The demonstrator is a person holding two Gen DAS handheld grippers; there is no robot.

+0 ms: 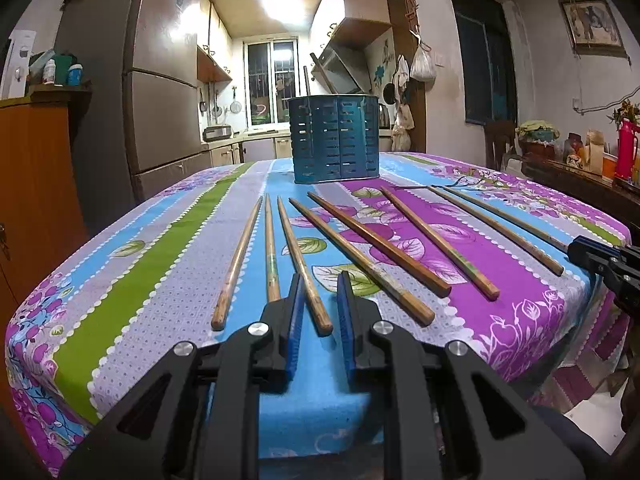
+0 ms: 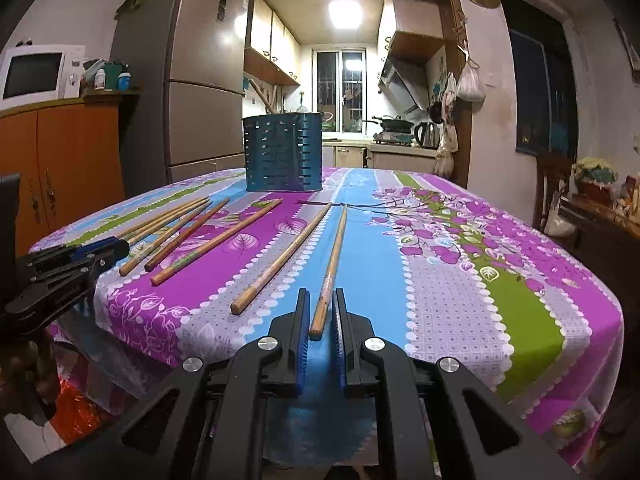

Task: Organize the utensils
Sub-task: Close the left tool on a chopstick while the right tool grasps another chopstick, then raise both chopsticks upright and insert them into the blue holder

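Eight chopsticks lie fanned on the bench, thick ends near its edge, so each can be pinched from this side. The left tongs (image 1: 318, 300) straddle the third chopstick (image 1: 301, 260), pads narrowed but apparently not yet pressing; the right tongs (image 2: 322, 312) straddle the rightmost chopstick (image 2: 330, 268), nearly pinching. The holder (image 1: 335, 138) stands at twelve o'clock.

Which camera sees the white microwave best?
The right wrist view: the microwave shows whole on the orange cabinet at the left, door and buttons facing us. In the left wrist view it is missing; only a white box stands at that edge, on the same cabinet.
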